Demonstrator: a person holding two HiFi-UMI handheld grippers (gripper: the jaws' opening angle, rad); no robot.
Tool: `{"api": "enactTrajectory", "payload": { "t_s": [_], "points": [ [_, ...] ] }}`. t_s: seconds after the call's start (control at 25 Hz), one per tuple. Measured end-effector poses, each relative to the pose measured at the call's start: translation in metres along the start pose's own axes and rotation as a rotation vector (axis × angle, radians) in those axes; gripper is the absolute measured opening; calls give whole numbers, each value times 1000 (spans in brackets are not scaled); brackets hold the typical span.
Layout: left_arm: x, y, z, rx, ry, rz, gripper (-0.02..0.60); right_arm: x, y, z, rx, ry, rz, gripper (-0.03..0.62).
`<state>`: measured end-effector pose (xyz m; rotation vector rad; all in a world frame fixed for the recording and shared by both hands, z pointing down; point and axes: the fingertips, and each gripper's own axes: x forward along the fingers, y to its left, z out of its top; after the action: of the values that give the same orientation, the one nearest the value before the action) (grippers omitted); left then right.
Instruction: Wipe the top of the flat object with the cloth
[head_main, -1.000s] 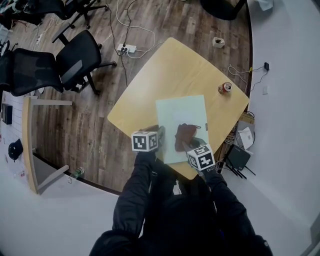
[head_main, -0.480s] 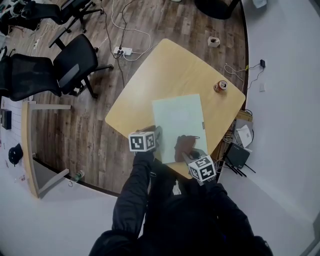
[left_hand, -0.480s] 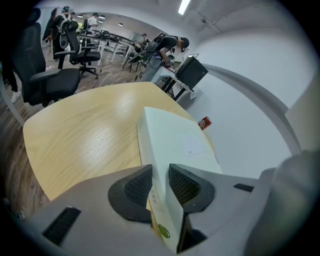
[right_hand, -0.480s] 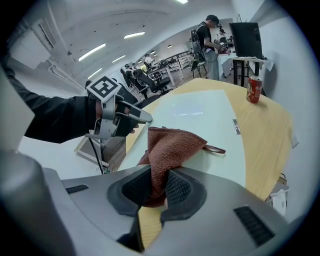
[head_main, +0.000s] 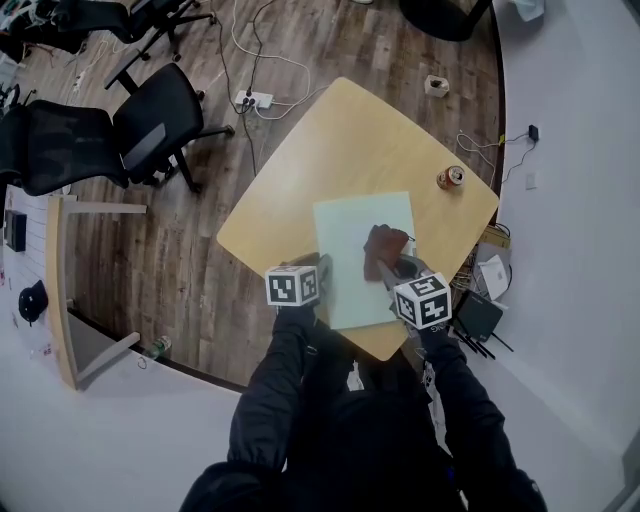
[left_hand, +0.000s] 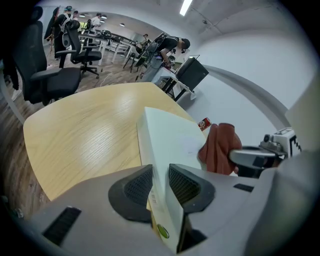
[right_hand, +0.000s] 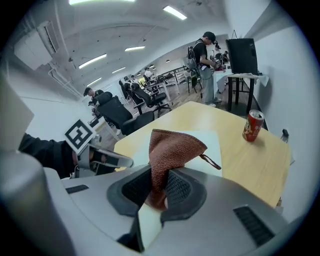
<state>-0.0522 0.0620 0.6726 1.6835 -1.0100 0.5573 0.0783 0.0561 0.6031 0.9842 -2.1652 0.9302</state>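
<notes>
- Just now the right tool (head_main: 392, 266) has carried the cloth (head_main: 383, 246) away from the near edge of the flat object (head_main: 350, 235) and out along its right-hand side. Half a second back the cloth sat lower, close to the person's body. A second back it lay nearer the middle.
- From where I stand that reads as one back-and-forth stroke: drawn in, then pushed out again.
- That tool's jaws are closed tight on a bunched fold of the rust-brown cloth, and the rest of it hangs forward over the pale surface. Whether the cloth is pressing down or only skimming, I cannot tell.
- Meanwhile the left tool (left_hand: 160, 175) has not budged. Its jaws are clamped on the near left edge of the flat object, pinning it while the other side is wiped.
- The flat object lies where it was on the wooden counter (head_main: 340, 130), so the pinning seems to be working.
- A red can (head_main: 450, 177) stands well apart near the counter's far right corner, untouched and out of the stroke's path.
- My guess is the wiping is partway through. The strokes I have watched cover the near and right portions, and the far end and the left strip probably still need a pass.
</notes>
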Motion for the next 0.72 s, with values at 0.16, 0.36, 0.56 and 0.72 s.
{"api": "enactTrajectory", "payload": {
  "t_s": [0.16, 0.36, 0.56, 0.72],
  "points": [
    [0, 0, 2, 6, 9, -5, 121, 22, -19, 34, -22, -8, -16, 69],
    [-1, 1, 3, 5, 16, -6, 121, 53, -43, 55, -15, 30, -47, 69],
    [-2, 4, 3, 10, 23, -9, 121, 70, -55, 42, 36, 96, -74, 69],
    [-1, 4, 3, 6, 26, -4, 123, 67, -55, 31, 92, 100, -75, 69]
  ]
}}
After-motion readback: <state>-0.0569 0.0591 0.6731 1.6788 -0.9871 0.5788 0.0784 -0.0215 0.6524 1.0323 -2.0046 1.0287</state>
